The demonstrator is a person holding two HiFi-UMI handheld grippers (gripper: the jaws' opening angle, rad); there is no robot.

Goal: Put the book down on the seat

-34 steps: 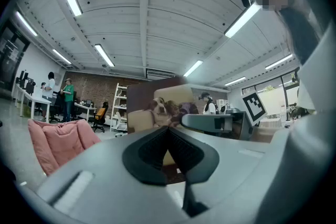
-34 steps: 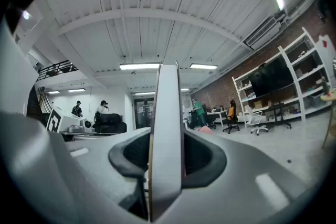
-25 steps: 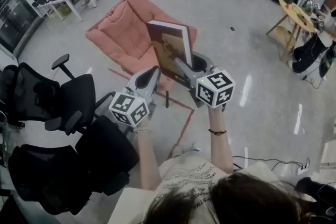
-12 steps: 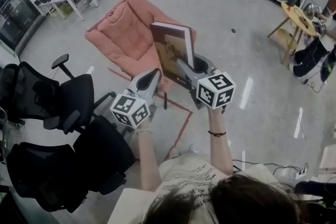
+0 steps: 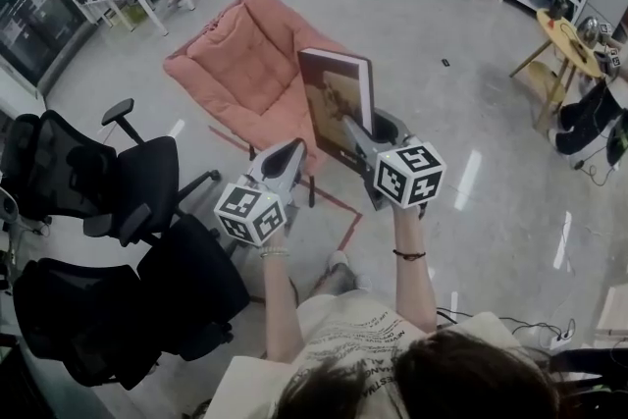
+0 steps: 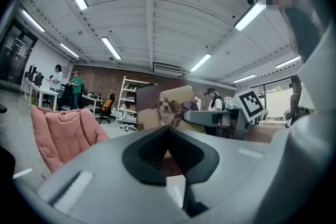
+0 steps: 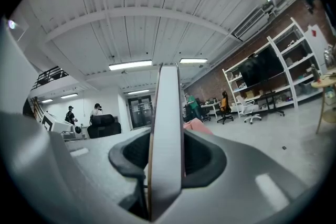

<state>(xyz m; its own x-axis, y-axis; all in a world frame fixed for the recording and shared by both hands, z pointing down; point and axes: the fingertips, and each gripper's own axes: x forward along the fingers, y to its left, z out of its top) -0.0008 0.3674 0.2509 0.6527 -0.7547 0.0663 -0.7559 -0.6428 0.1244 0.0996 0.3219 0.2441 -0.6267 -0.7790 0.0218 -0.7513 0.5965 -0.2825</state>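
Over the pink seat (image 5: 235, 74), in the head view, I have the book (image 5: 339, 103) upright and in the air, not yet down on the cushion. Its lower edge sits in the right gripper (image 5: 371, 128). The left gripper (image 5: 290, 152) hangs just beside the book's lower corner. Black chairs (image 5: 128, 191) stand at left.

In the left gripper view, my fingers meet tip to tip with nothing between them, and the book's dog picture shows beyond.

In the right gripper view, the book stands edge-on between the fingers, which clamp it from both sides.
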